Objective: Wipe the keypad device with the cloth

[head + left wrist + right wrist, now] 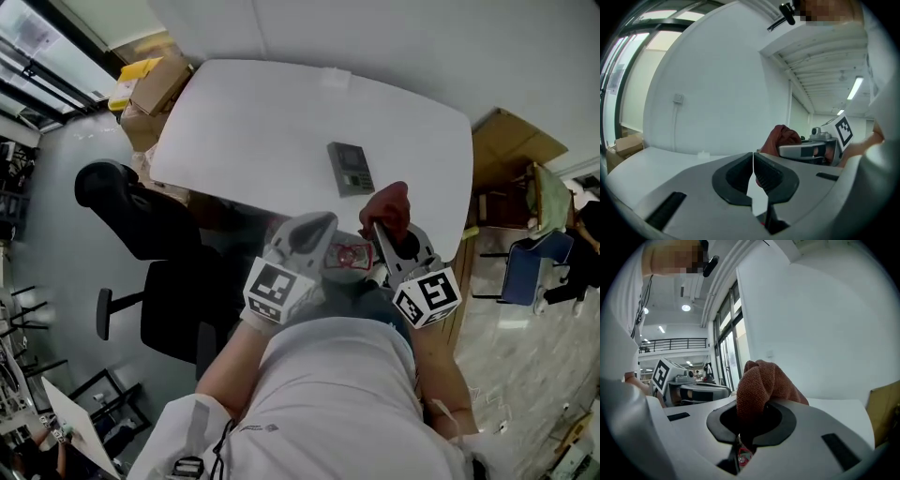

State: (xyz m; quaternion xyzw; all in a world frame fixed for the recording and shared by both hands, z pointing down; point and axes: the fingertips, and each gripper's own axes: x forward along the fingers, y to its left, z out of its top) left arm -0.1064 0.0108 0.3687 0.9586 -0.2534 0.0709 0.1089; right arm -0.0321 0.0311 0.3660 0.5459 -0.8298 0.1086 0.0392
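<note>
Nearest: person's white shirt, filling the near foreground of the head view, with both forearms reaching forward.

Left gripper: jaws pressed together with nothing between them. It is held over the near table edge, left of its partner.

Right gripper: jaws clamped on the cloth, a rust-red bunch standing up out of the grip.

Keypad device: grey, lying flat on the white table, right of centre. It sits just beyond the cloth and apart from it.

Other: black office chair at the near left of the table; cardboard boxes at far left.

Step in hand, as judged: approach. The cloth is secured and wiping has not yet begun.

Next move calls for: carrying the cloth forward and down until it rests on the device face, then stroking across it. The empty left gripper could pin the device, which is likely light, by an edge so it does not slide.
</note>
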